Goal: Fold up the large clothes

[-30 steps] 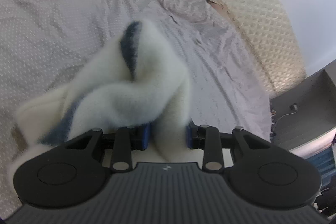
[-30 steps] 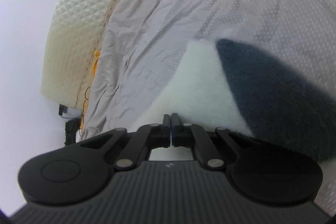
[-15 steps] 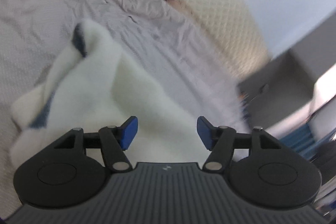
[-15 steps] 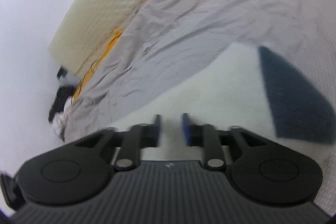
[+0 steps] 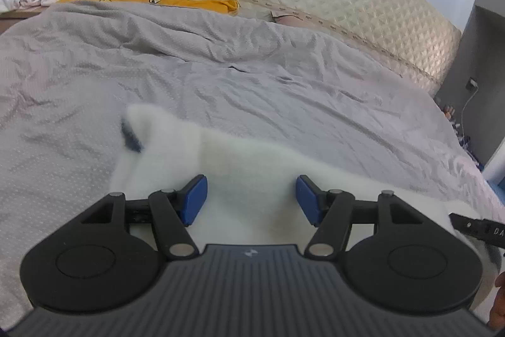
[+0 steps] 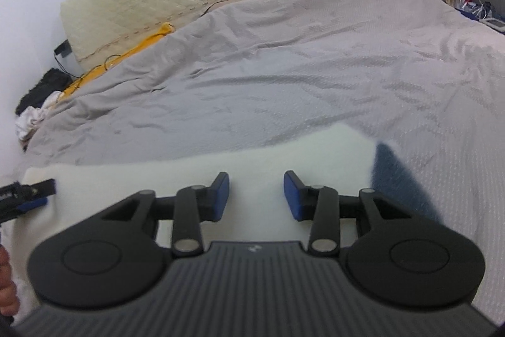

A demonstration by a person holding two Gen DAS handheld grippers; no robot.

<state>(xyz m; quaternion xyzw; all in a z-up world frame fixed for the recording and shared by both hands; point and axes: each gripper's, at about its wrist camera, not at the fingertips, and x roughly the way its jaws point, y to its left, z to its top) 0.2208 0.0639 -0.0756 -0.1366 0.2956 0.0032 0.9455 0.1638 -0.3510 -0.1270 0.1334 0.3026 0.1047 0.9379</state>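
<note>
The left hand-held gripper (image 5: 251,199) tilts down over the white fleece garment (image 5: 240,166) lying on the bed (image 5: 284,84), jaws wide apart, gripping nothing. The right hand-held gripper (image 6: 256,195) tilts likewise, jaws opening, pads clear of the fleece.

Both tools look alike: the left gripper (image 5: 251,196) and the right gripper (image 6: 256,195) each carry blue pads on black linkage arms with silver pivot screws. Near the lens sits a ribbed dark-grey body flanked by two round black discs, a small pale logo at its centre.
</note>
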